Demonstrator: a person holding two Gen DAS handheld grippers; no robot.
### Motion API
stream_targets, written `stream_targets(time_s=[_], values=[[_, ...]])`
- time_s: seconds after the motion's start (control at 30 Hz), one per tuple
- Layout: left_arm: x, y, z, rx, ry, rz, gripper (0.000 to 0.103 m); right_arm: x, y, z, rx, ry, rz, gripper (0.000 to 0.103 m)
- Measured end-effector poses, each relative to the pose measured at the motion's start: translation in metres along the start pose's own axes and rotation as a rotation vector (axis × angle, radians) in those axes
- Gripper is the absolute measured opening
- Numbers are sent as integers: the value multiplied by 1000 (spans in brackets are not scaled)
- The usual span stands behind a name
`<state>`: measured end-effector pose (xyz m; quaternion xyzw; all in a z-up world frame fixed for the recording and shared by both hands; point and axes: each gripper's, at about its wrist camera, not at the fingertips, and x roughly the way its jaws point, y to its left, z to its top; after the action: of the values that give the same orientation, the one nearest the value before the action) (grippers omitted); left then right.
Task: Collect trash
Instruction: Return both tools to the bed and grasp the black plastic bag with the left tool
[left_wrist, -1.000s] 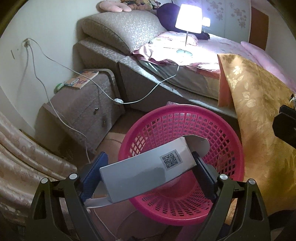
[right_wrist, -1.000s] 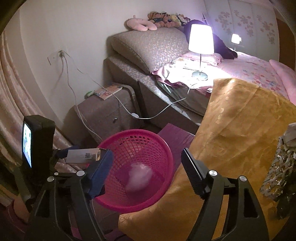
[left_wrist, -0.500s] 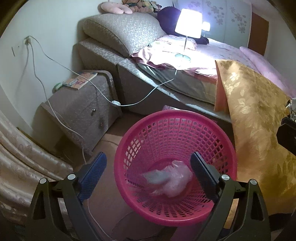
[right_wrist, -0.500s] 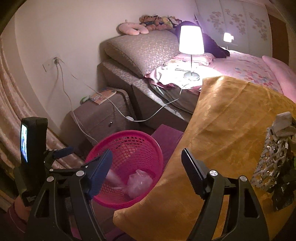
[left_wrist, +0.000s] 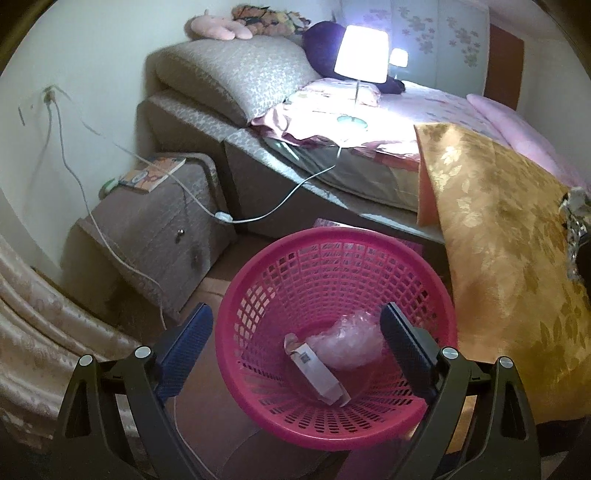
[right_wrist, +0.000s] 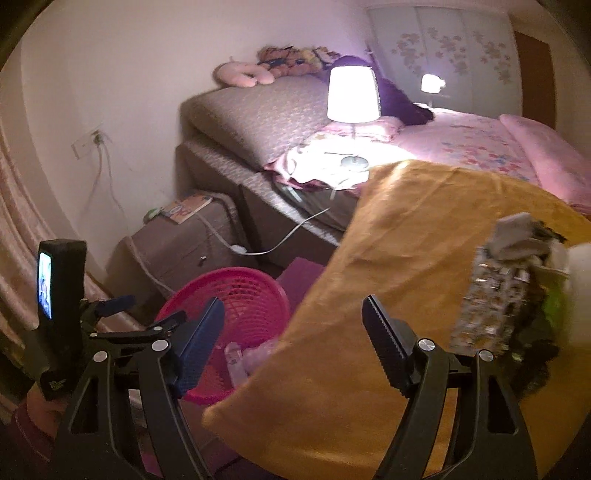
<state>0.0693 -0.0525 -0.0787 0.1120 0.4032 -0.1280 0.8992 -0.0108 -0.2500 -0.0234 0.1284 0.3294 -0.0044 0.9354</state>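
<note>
A: What is the left gripper (left_wrist: 295, 334) doing?

B: It is hanging over the pink plastic basket (left_wrist: 436, 291), a round one with lattice walls. Its blue ribbed pads are standing wide apart with nothing between them.

A: And the trash?

B: A flat white cardboard box (left_wrist: 317, 373) with a small square code on it is lying slanted at the bottom of the basket, touching a crumpled clear plastic bag (left_wrist: 351, 341) just beside it.

A: Is the right gripper (right_wrist: 293, 334) carrying anything?

B: No, its jaws are gaping too, empty. It is pointing over a smooth golden quilt (right_wrist: 399, 266) with a leaf pattern, draped over the bed's edge. The basket is sitting to its lower left, partly hidden behind the quilt.

A: Anything lying on the quilt?

B: A shiny, crinkled silver wrapper (right_wrist: 491, 295) is sitting in a blurred heap at the right; what else is piled there I cannot tell.

A: And around the basket?

B: A fabric-covered nightstand (left_wrist: 159, 236) is standing near it, and a lit table lamp (left_wrist: 360, 55) is glowing on the bed.
</note>
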Motion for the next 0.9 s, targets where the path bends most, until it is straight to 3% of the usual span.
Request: stream_targets(time_s=[0.47,0.73,0.9], values=[[-25,-58,-2,148,-54,-127,88,-77,-82,-31,91,-112,-256,74],[-32,-131,-7,312,-58,-226,88,-102,-138,-58,193,-115,-408,74],[-26,-165,-14,362,-43,-239,89,-110,-163,-73,247,-109,-461,74]])
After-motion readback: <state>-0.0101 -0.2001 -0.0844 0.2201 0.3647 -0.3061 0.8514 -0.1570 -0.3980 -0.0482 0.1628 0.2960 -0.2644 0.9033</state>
